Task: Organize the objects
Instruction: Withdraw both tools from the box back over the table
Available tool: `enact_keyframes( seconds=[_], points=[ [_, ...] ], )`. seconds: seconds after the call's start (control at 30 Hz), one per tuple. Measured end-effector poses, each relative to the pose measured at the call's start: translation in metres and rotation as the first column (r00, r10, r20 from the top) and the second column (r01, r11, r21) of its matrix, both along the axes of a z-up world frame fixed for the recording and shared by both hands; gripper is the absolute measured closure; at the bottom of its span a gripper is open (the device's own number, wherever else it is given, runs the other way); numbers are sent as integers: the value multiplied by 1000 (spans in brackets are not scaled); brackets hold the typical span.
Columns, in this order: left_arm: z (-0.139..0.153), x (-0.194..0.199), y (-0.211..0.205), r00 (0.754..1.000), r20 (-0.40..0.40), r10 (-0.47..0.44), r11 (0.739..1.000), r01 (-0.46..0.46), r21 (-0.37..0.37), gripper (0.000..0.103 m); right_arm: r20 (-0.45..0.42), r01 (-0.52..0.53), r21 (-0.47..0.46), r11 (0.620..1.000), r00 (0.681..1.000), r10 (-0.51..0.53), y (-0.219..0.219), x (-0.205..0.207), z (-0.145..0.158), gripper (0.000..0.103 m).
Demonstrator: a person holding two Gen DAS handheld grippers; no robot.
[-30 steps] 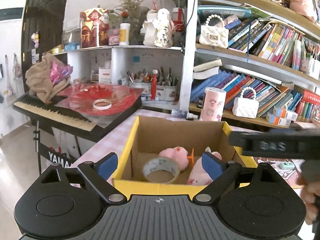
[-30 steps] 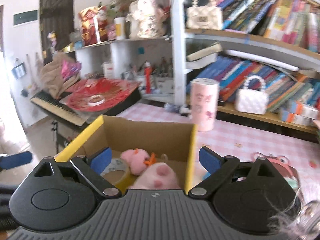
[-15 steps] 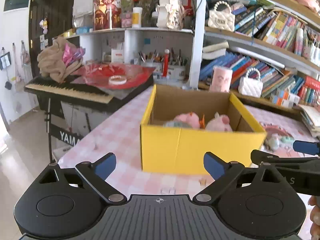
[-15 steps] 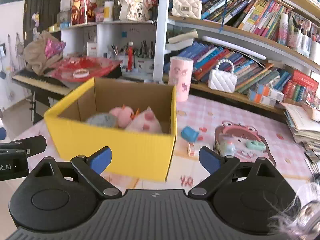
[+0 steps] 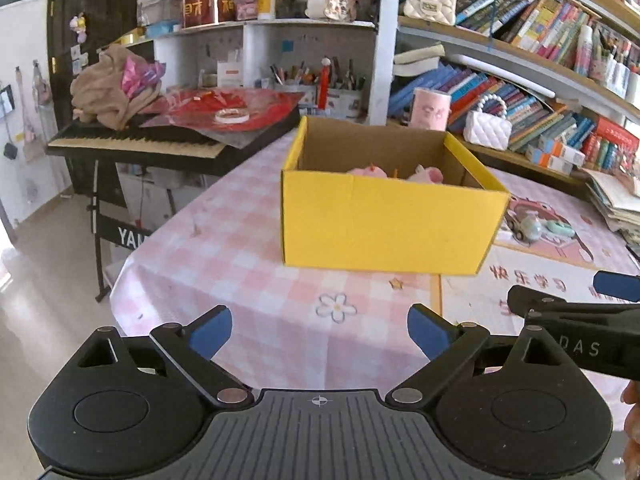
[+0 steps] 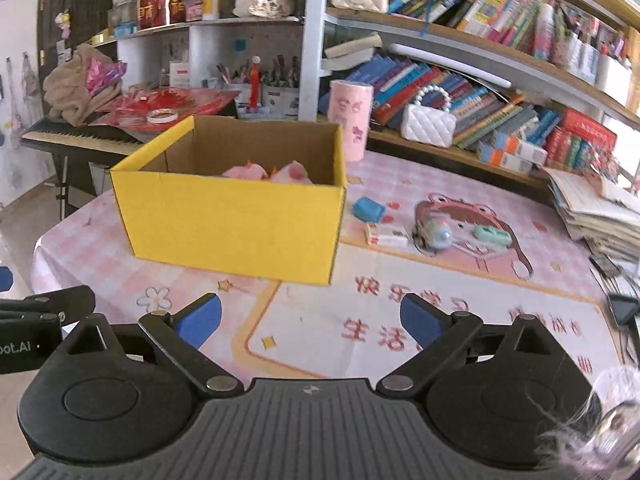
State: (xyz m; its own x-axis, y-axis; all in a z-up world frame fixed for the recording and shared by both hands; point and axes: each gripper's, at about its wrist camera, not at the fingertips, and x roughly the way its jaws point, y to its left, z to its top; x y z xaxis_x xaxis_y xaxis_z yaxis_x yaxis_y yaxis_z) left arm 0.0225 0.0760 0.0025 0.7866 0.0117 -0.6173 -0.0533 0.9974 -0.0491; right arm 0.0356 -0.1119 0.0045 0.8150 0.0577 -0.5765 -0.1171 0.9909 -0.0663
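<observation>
Surface (image 6: 460, 280): pink checked cloth with a cartoon mat, bookshelves (image 6: 500, 64) behind, black keyboard piano (image 5: 136, 142) at left. Open yellow cardboard box (image 6: 236, 224) sits mid-surface, pink plush toys (image 6: 294, 172) inside. Right of the box: small blue block (image 6: 368, 209), white-and-red flat packet (image 6: 386, 235), teal clip (image 6: 493, 235). Left claw (image 5: 319, 332) and right claw (image 6: 310, 322): both spread apart, empty, well short of the box. Versus 1 s ago: both were right over the box; tape roll inside no longer visible.
</observation>
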Motion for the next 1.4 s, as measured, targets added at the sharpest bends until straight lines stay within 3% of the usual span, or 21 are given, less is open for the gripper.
enact_keyframes(
  seconds=[0.33, 0.8, 1.4],
  points=[
    [-3, -18, -15, 996, -9, -83, 997, 83, -3, 7, 2, 66, 4, 998, 998, -66, -15, -32, 0, 6],
    [-4, -12, -44, 984, -22, -177, 984, 177, -27, 7, 0, 173, -13, 985, 985, -173, -44, -48, 1, 5],
    [-11, 25, -128, 941, -52, -335, 942, 333, -34, 7, -29, 337, -17, 941, 941, -338, -124, -40, -6, 5]
  ],
)
